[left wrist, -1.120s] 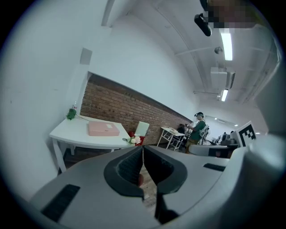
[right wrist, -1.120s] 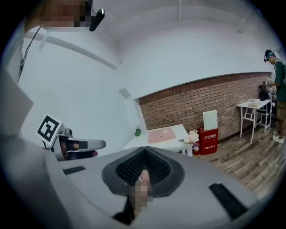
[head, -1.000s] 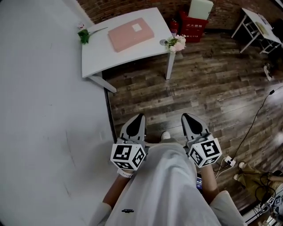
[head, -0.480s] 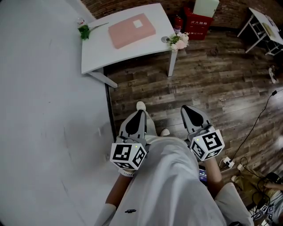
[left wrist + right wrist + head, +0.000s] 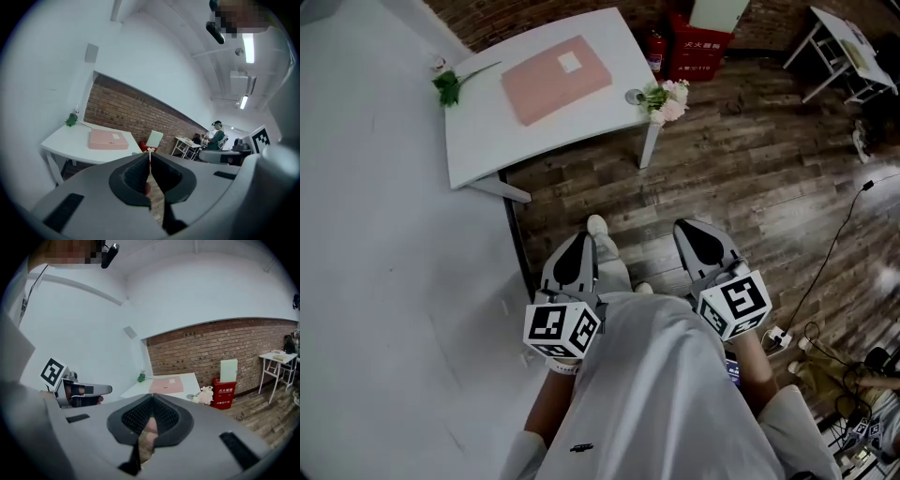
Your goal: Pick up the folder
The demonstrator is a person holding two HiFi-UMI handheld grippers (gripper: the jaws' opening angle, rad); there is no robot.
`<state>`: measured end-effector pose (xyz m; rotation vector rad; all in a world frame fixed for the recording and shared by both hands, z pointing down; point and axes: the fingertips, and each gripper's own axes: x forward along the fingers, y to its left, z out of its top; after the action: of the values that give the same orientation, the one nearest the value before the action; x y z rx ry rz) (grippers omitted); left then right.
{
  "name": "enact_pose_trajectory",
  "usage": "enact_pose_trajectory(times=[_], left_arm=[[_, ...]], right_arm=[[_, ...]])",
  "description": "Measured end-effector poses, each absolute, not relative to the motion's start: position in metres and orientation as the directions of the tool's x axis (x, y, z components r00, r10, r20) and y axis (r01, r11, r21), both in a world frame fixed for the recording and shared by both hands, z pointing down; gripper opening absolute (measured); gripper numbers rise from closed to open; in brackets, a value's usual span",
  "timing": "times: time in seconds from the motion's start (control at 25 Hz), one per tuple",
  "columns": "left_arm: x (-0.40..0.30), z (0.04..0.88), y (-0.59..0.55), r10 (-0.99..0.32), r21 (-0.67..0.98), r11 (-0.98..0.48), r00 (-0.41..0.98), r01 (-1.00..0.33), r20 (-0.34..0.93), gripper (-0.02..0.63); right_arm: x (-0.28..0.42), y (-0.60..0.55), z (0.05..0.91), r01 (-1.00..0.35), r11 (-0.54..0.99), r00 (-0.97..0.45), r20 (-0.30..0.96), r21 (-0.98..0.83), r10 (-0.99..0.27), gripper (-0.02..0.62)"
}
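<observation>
The pink folder point(image 5: 556, 79) lies flat on a white table point(image 5: 487, 141) at the top of the head view, well ahead of both grippers; it also shows as the folder point(image 5: 108, 139) in the left gripper view and the folder point(image 5: 167, 385) in the right gripper view. My left gripper point(image 5: 583, 236) is held low in front of the person's body, jaws shut and empty. My right gripper point(image 5: 686, 227) is beside it, also shut on nothing. Both point toward the table over the wood floor.
A green sprig point(image 5: 446, 86) lies at the table's far left; a pink-white flower bunch point(image 5: 664, 99) hangs at its right corner. A red box point(image 5: 698, 56) and a fire extinguisher stand behind. A white wall point(image 5: 375, 281) runs along the left. Cables point(image 5: 825, 281) lie at right.
Both grippers and the person have advanced toward the table, which now sits lower and further left in the head view. A shoe has stepped forward between the grippers. Jaws stay shut.
</observation>
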<state>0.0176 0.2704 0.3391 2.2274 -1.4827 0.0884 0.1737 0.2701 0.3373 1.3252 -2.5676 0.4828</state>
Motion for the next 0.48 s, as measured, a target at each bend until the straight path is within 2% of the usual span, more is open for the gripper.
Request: enact_pose_trajectory(times=[0.48], left_arm=[[-0.046,0.333,0.110,-0.848,0.393,-0.313,0.441,-0.865,0.294,0.025]], right_arm=[[0.111,0.103,0.310,-0.844,0.514,-0.533,0.336,-0.153,-0.776,0.008]])
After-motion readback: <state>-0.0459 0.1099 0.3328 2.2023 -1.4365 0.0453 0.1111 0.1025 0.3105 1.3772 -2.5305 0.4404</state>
